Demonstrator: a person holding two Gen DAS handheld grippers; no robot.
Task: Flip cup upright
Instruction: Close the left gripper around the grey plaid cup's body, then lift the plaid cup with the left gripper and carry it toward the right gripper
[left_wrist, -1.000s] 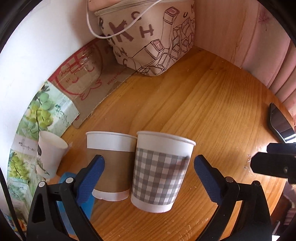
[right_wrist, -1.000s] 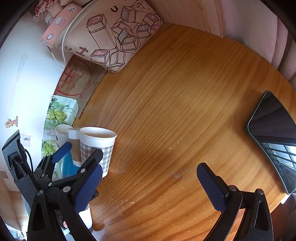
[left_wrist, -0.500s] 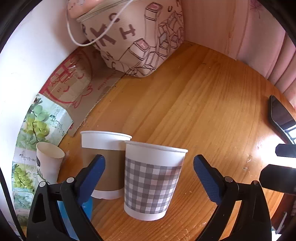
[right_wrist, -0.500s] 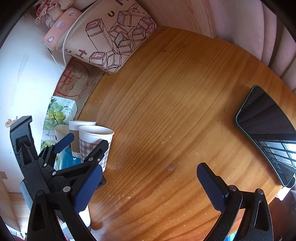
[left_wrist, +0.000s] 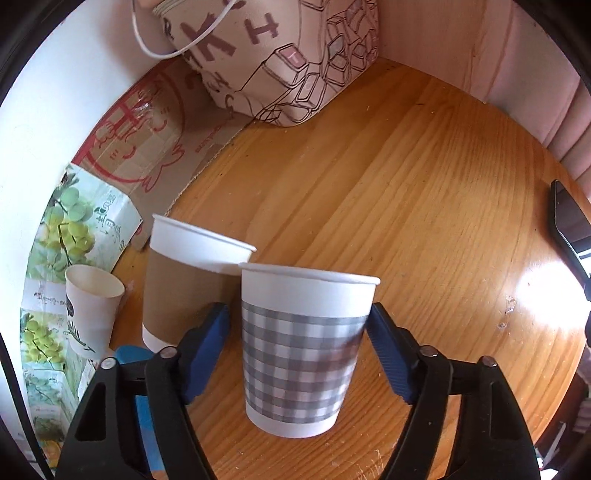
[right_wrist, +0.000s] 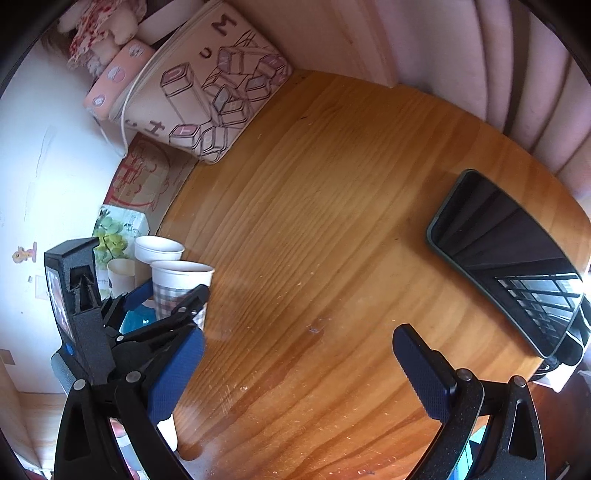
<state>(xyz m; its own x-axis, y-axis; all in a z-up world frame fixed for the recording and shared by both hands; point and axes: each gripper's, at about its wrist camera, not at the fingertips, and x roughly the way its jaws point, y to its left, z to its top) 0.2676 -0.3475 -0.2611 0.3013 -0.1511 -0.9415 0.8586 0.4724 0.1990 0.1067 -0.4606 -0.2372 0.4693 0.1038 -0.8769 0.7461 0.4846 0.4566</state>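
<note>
A grey-checked paper cup (left_wrist: 303, 354) stands upright, mouth up, on the wooden table (left_wrist: 388, 206). My left gripper (left_wrist: 299, 350) has closed in around it; the right pad touches the cup wall and the left pad is at or just off the wall. The cup also shows in the right wrist view (right_wrist: 181, 288), with the left gripper (right_wrist: 173, 310) around it. My right gripper (right_wrist: 299, 373) is open and empty, over bare table to the right of the cups.
A brown-sleeved cup (left_wrist: 184, 288) stands upright just behind and left of the checked one, and a small white cup (left_wrist: 92, 310) is further left by a grape-print box (left_wrist: 74, 236). A printed bag (left_wrist: 280, 55) sits at the back. A phone (right_wrist: 506, 258) lies at the right.
My left gripper has moved forward and its jaws have narrowed from wide open to the sides of the checked cup. My right gripper has drawn back slightly to the right, still open.
</note>
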